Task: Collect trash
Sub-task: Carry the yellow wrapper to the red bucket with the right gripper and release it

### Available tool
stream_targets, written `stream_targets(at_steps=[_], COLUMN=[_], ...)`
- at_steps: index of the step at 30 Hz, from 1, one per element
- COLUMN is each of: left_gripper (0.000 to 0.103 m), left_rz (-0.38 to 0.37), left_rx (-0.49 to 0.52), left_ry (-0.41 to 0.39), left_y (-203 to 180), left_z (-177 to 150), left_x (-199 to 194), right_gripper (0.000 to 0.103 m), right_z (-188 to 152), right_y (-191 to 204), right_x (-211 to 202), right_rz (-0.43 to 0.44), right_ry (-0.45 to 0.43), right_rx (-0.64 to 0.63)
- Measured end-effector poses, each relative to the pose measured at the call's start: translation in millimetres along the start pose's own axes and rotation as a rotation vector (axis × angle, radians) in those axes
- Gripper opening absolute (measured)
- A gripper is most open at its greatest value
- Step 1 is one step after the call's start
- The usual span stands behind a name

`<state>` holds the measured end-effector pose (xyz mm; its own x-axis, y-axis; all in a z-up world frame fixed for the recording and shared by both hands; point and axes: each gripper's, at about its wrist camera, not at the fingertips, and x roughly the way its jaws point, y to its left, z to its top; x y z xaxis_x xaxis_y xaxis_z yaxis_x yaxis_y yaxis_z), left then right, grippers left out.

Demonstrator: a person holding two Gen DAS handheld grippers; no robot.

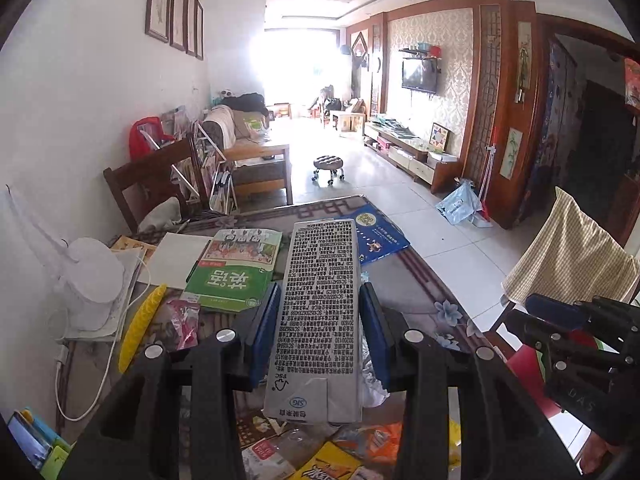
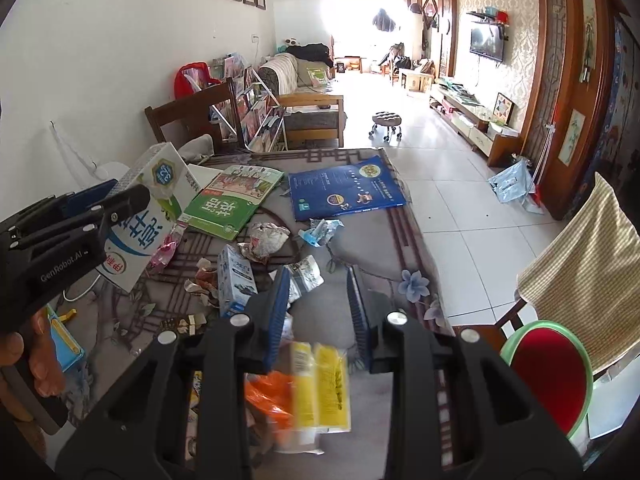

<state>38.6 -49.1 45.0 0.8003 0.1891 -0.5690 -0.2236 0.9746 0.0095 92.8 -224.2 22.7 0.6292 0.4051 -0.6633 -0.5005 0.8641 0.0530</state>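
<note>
My left gripper (image 1: 320, 320) is shut on a tall milk carton (image 1: 320, 300), held above the table; the carton also shows in the right wrist view (image 2: 152, 216), with the left gripper (image 2: 104, 200) around it. My right gripper (image 2: 318, 304) is open and empty over the table, above a blurred yellow wrapper (image 2: 320, 388) and an orange wrapper (image 2: 268, 400). Loose trash lies ahead of it: a small blue carton (image 2: 236, 280), crumpled paper (image 2: 268, 240), a silver wrapper (image 2: 308, 272) and a blue-white wrapper (image 2: 320, 232). The right gripper shows at the right edge of the left wrist view (image 1: 560, 316).
A green textbook (image 2: 232, 204), a blue book (image 2: 344, 192) and a white notebook (image 1: 180, 260) lie on the patterned table (image 2: 376, 248). A white desk lamp (image 1: 92, 280) stands at left. A chair with a checked cloth (image 2: 576, 264) and a red-and-green bin (image 2: 548, 372) stand at right.
</note>
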Motion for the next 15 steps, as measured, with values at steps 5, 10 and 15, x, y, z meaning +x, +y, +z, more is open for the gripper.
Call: stream_targets(at_steps=[5, 10, 15], left_gripper=[0.038, 0.038, 0.038], left_rz=[0.013, 0.005, 0.008], left_rx=[0.009, 0.007, -0.005], left_ry=[-0.022, -0.014, 0.039], left_y=[-37.2, -59.8, -66.3], left_z=[5.3, 3.3, -7.3], left_x=[-4.3, -0.7, 19.6], right_gripper=[0.024, 0.056, 0.059], right_z=[-12.7, -50.8, -105.5], right_y=[-30.0, -70.1, -84.5], right_x=[10.5, 48.0, 103.6], right_rz=[0.051, 0.116, 0.175], right_ry=[0.079, 0.255, 0.463], right_rx=[-0.002, 0.086, 0.175])
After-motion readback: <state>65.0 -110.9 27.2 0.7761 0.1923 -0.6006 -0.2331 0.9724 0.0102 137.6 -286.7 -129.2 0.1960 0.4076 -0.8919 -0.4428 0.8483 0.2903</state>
